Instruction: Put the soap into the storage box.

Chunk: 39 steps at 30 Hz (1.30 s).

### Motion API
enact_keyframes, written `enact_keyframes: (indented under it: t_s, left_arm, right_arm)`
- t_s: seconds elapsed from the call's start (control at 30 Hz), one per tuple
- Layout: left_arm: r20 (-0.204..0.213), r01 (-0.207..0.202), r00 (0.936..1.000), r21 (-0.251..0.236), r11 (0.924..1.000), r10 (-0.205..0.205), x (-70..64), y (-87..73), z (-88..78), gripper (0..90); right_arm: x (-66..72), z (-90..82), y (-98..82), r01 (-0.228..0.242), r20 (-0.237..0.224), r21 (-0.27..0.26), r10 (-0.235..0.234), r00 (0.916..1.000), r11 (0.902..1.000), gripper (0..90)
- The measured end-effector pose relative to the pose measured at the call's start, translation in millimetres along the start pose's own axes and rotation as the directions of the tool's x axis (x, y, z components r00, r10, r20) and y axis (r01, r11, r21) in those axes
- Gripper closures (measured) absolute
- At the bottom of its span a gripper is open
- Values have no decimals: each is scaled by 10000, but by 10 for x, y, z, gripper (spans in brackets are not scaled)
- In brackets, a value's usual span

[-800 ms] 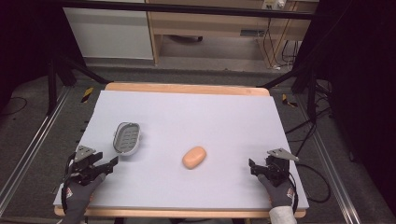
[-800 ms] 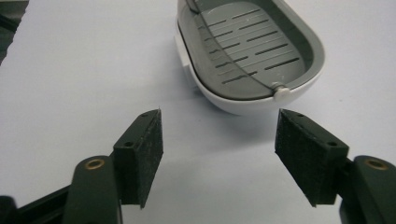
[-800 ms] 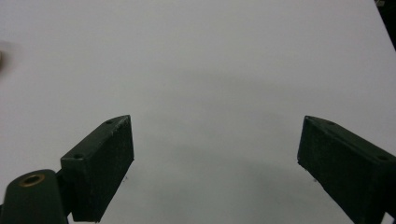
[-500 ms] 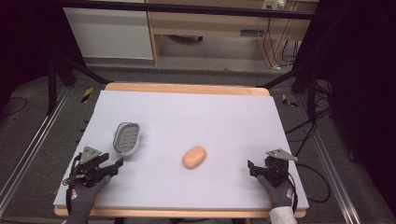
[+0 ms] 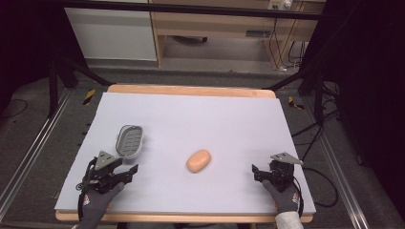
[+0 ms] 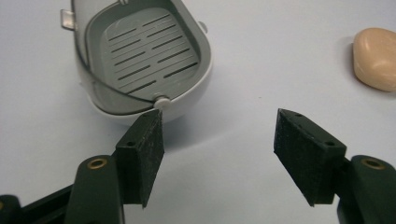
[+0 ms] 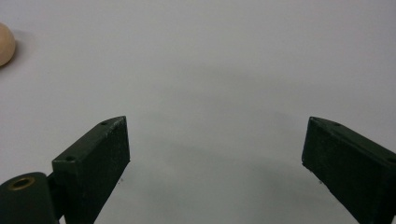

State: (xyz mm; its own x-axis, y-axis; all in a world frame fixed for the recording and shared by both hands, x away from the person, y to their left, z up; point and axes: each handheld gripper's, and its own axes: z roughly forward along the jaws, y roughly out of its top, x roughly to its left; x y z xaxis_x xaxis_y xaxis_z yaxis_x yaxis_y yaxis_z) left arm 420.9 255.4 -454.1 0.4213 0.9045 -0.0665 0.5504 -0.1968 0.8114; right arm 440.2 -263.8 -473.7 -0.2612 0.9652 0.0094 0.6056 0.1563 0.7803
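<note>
A peach-coloured soap bar (image 5: 198, 161) lies near the middle of the white table top (image 5: 200, 119). Left of it rests a grey soap dish (image 5: 129, 141) with a slotted tray and pale rim. My left gripper (image 5: 128, 171) is at the front left, open, just short of the dish's near end. In the left gripper view the dish (image 6: 140, 56) sits right beyond the left jaw and the soap (image 6: 376, 58) is at the far right. My right gripper (image 5: 257, 172) is open at the front right, with bare table between its jaws. The soap's edge (image 7: 5, 44) shows at the far left of the right gripper view.
The table has a wooden rim (image 5: 191, 89) at the back. Beyond it stand a wooden shelf unit (image 5: 215, 21) and a white cabinet (image 5: 112, 31). Cables (image 5: 325, 181) trail on the floor to the right. Black stand legs (image 5: 71, 71) flank the table.
My left gripper has moved right and slightly forward along the front edge, closer to the dish. The right gripper has hardly shifted. Soap and dish are where they were.
</note>
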Motion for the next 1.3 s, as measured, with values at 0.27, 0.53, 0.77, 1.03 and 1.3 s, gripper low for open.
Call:
enact_keyframes:
  t_s: [0.27,0.53,0.77,1.03,1.3]
  left_arm:
    - [162,-248,9996,-87,9997,249,-120,51,47,308]
    - [454,-670,9967,-148,9976,676,-263,182,91,293]
    - [709,-913,9932,-211,9956,926,-377,323,136,279]
    - [1127,-1050,9877,-345,9939,1082,-561,513,218,264]
    - [1441,-1436,9789,-208,9894,1451,-778,663,368,252]
  right_arm:
    - [12,9,7,44,-57,58,-44,10000,10000,74]
    - [42,9,24,117,-110,-10,-117,9999,9999,69]
    - [48,0,42,53,-36,-51,-53,10000,10000,67]
    - [80,8,66,127,-35,-65,-128,9999,9999,66]
    - [79,8,73,155,-66,-139,-156,9999,9998,64]
